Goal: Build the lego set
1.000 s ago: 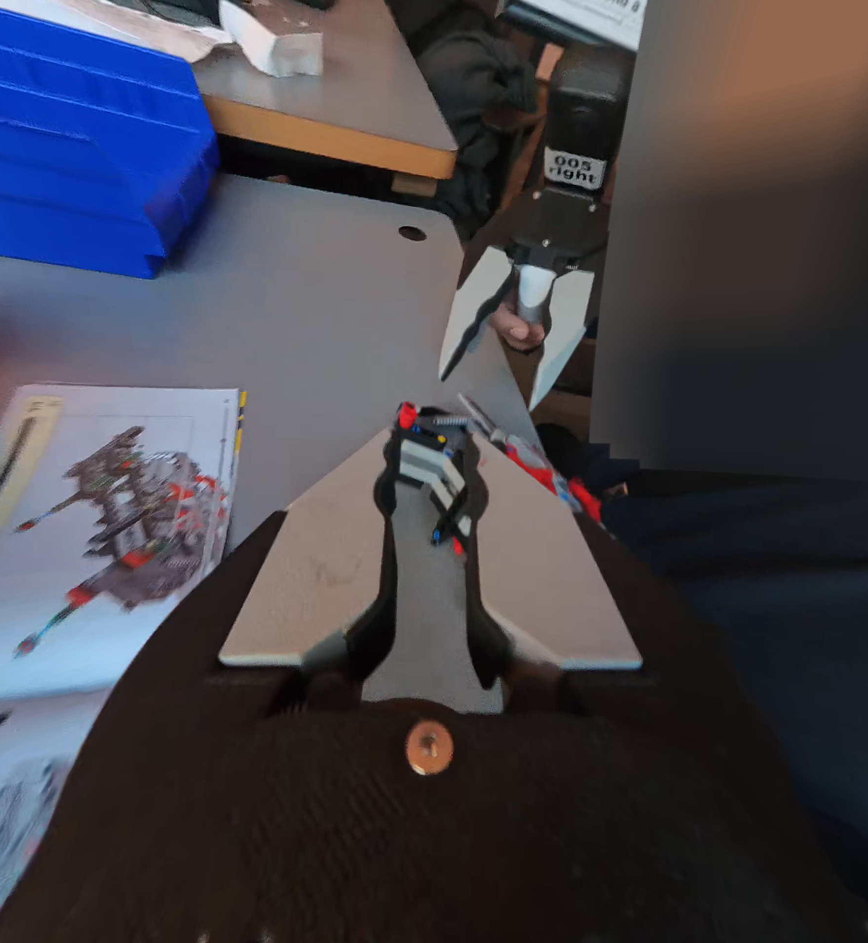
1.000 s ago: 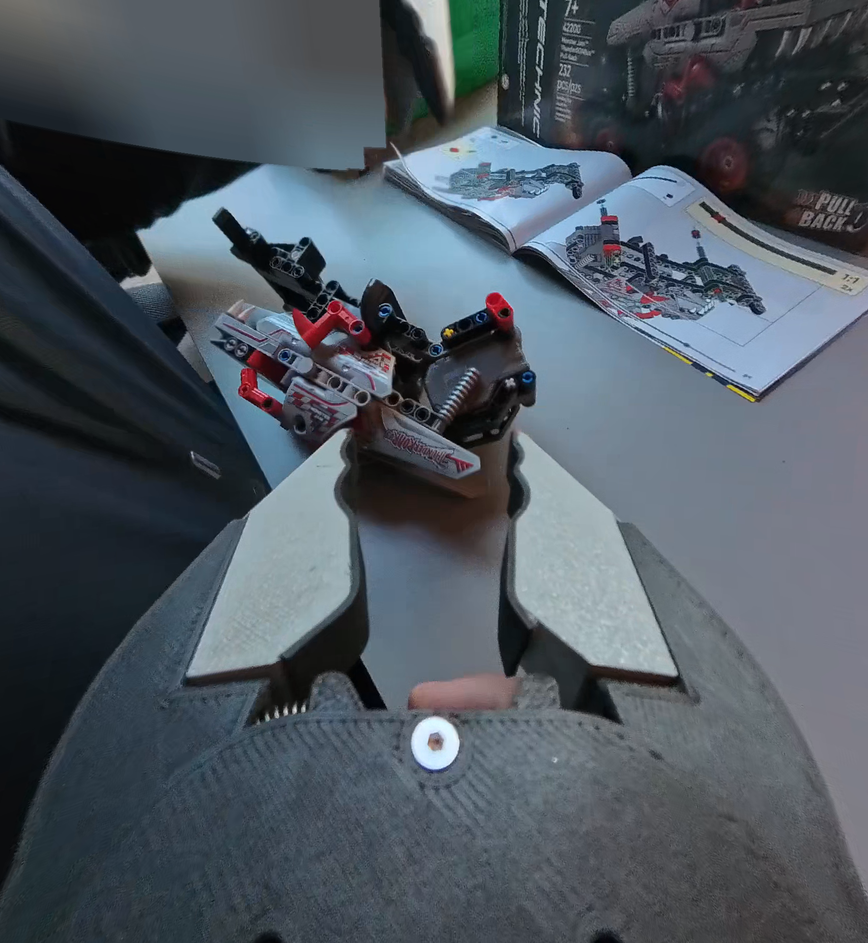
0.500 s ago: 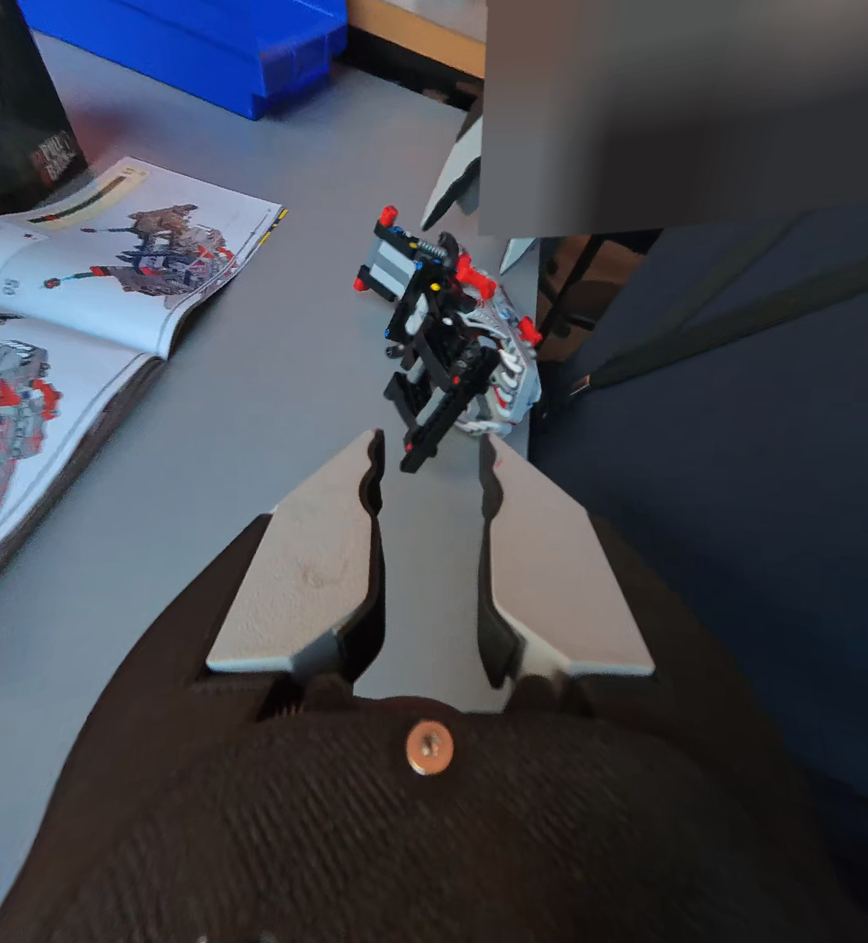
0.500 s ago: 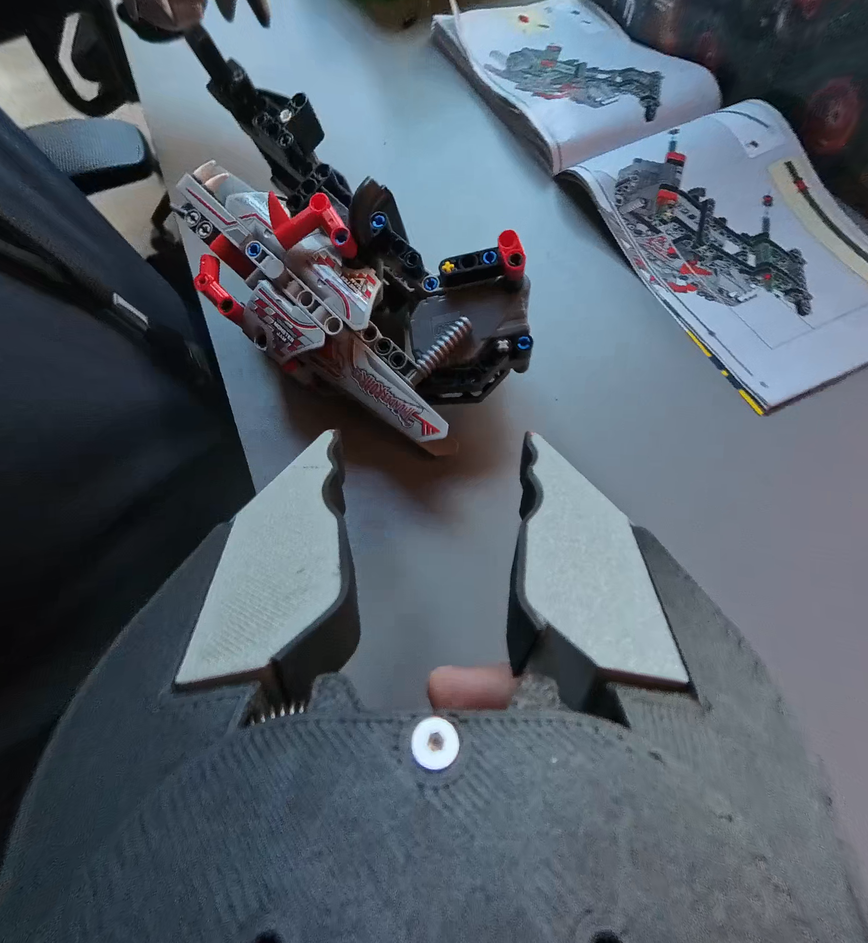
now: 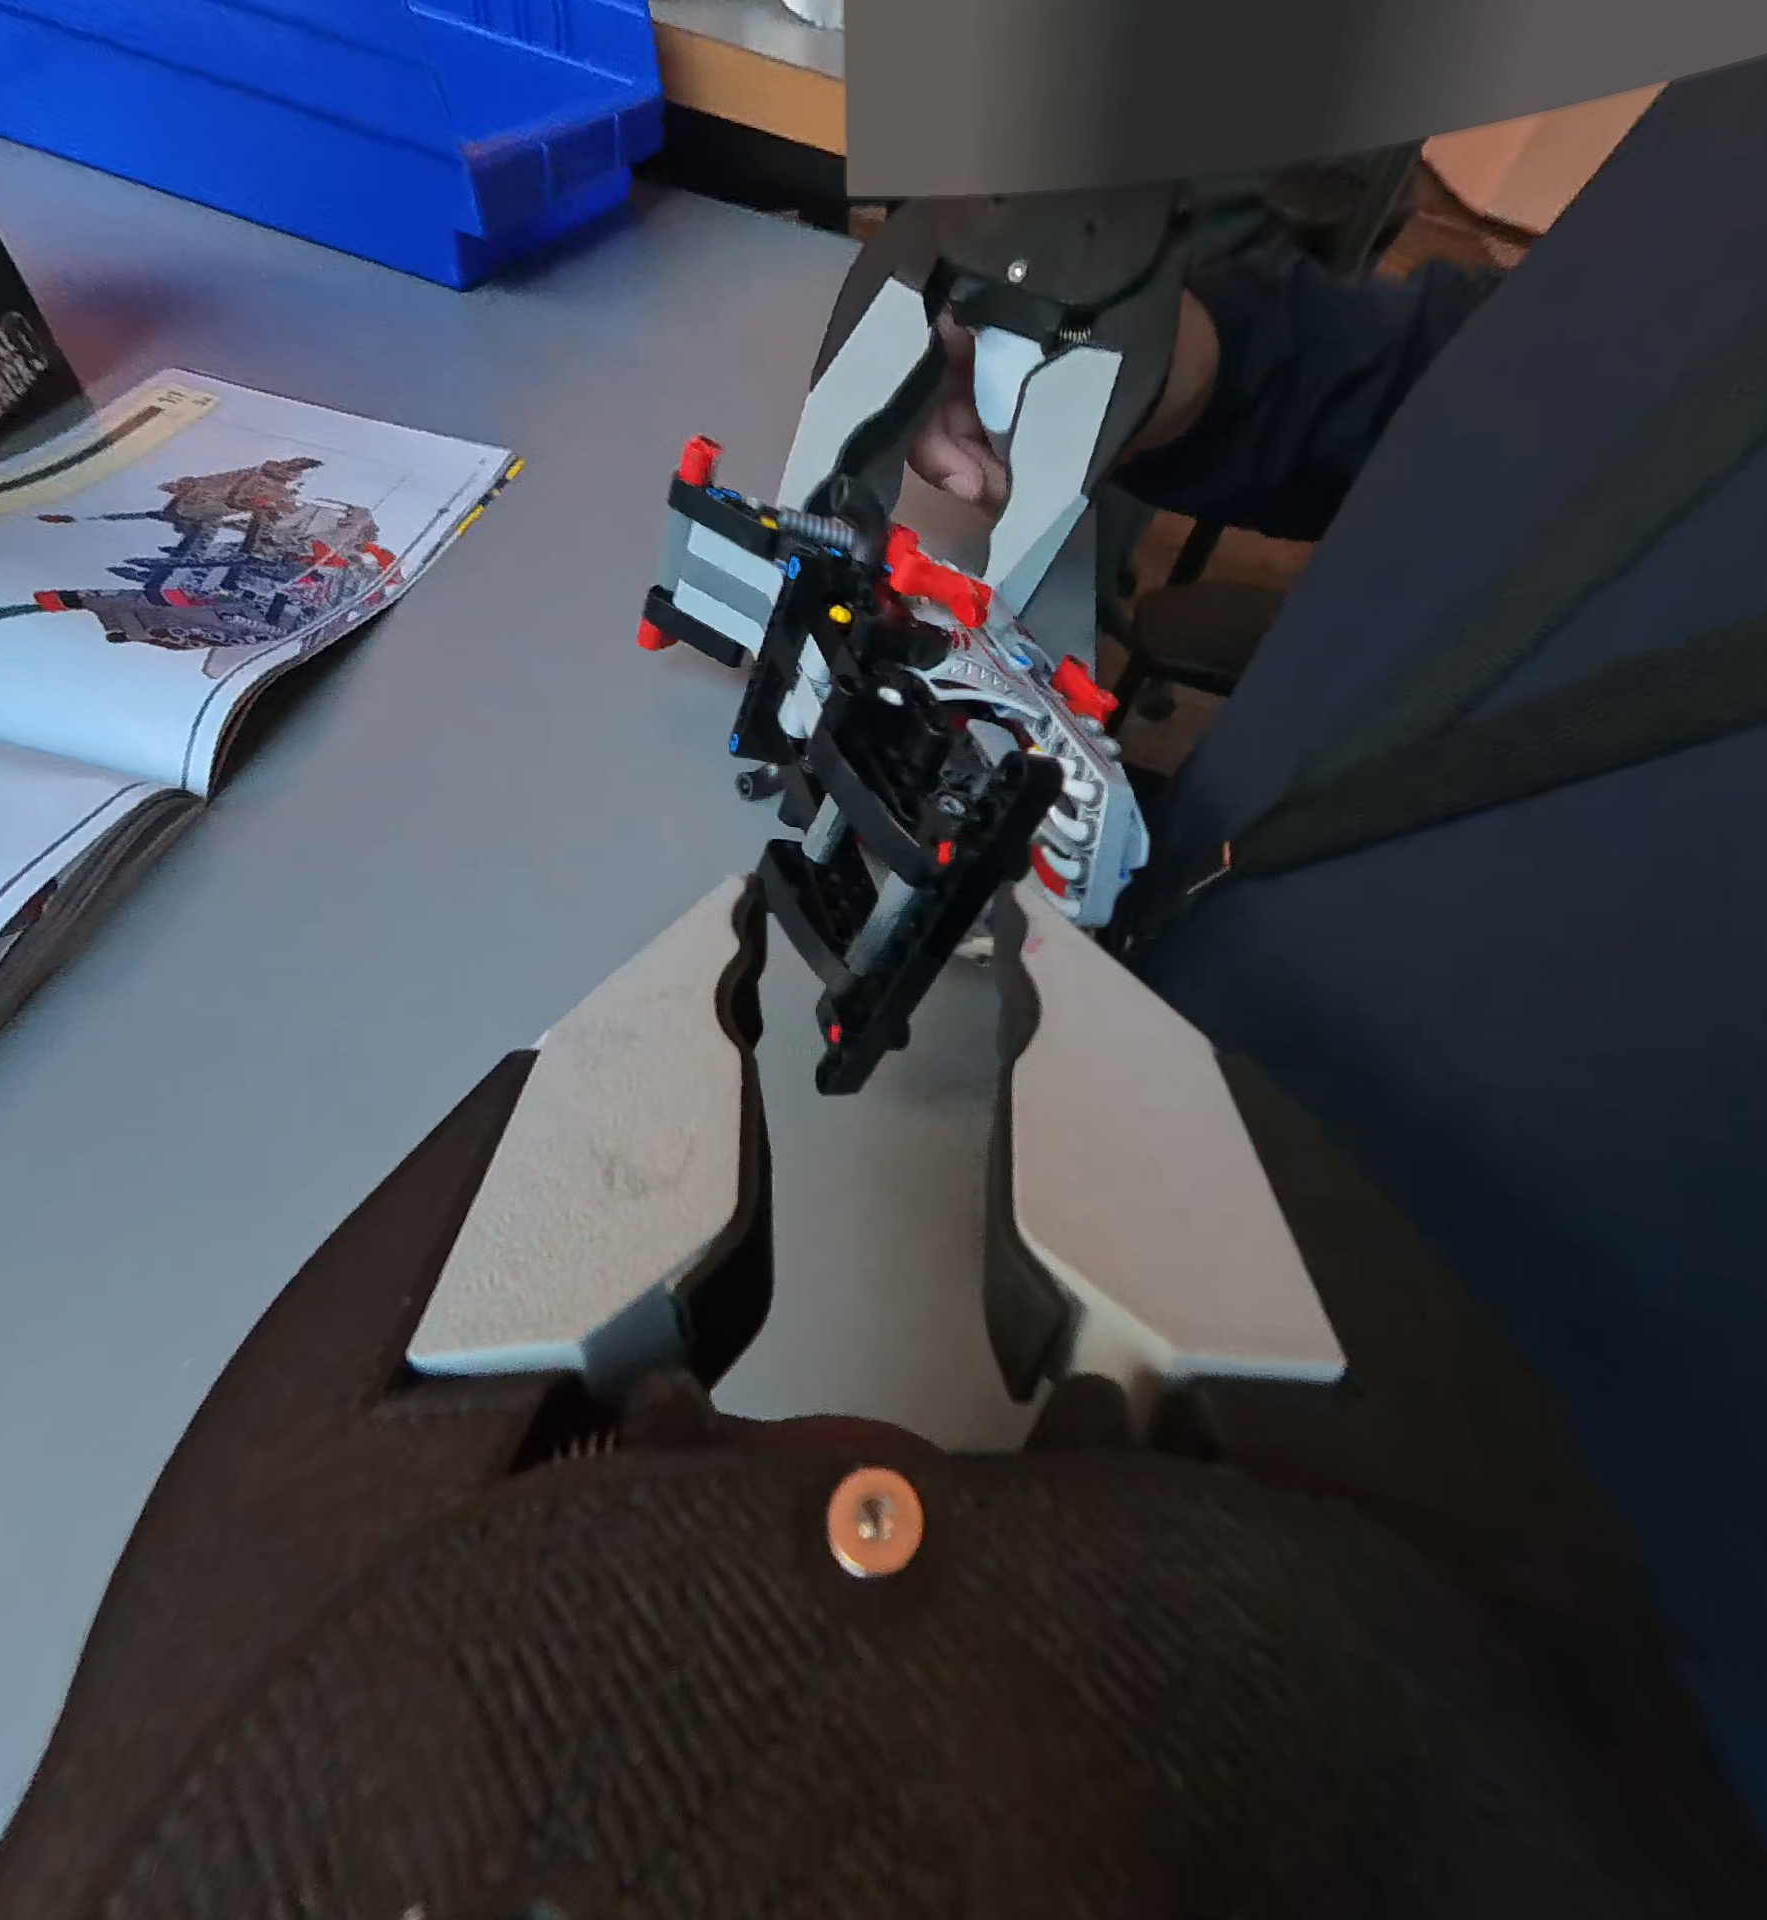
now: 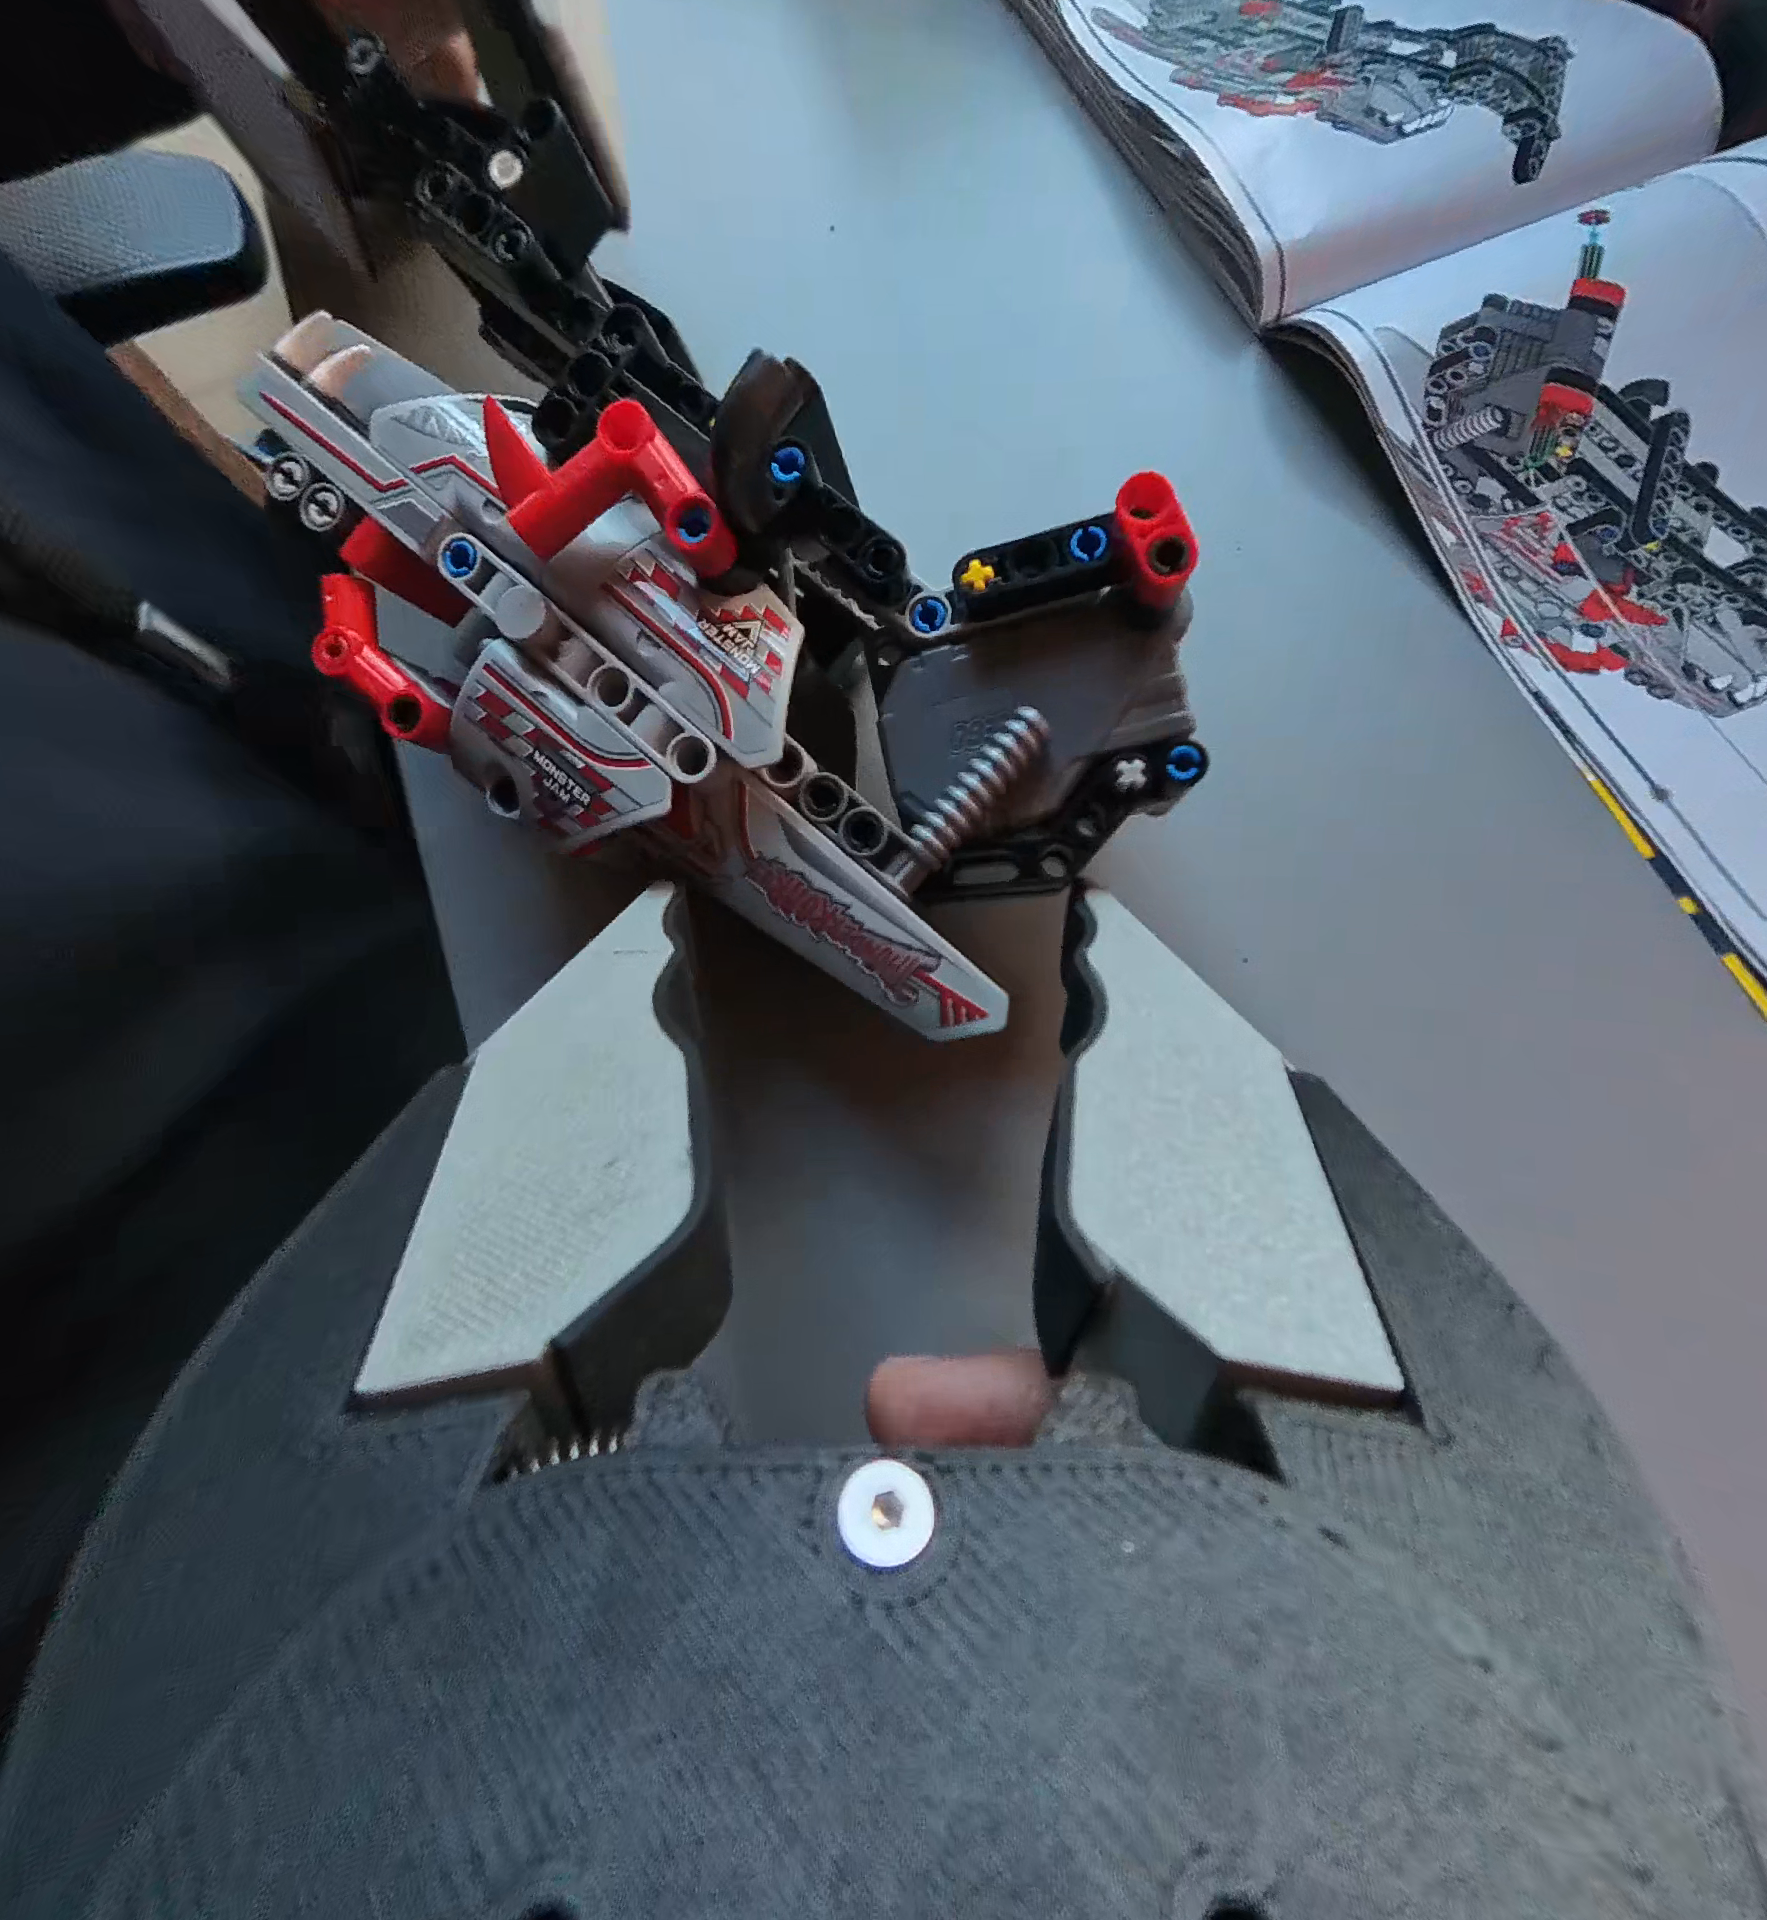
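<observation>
Left gripper [image 5: 874, 914]: jaws apart, straddling the lego model's [image 5: 889, 727] black end.
Right gripper [image 6: 874, 914]: released, tips flanking the model's opposite end.

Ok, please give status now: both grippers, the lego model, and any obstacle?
Left gripper open, black frame end between its fingers. Right gripper open, at grey panel tip. Lego model on table edge. Open manual lies apart.

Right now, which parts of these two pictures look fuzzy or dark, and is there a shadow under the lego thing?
Left wrist view: the lego model is fairly sharp, the instruction booklet and blue bin are softer, and edges bend from the wide lens. Right wrist view: a dark shadow lies on the table under the model, between the right gripper fingers; the left side is very dark.
</observation>
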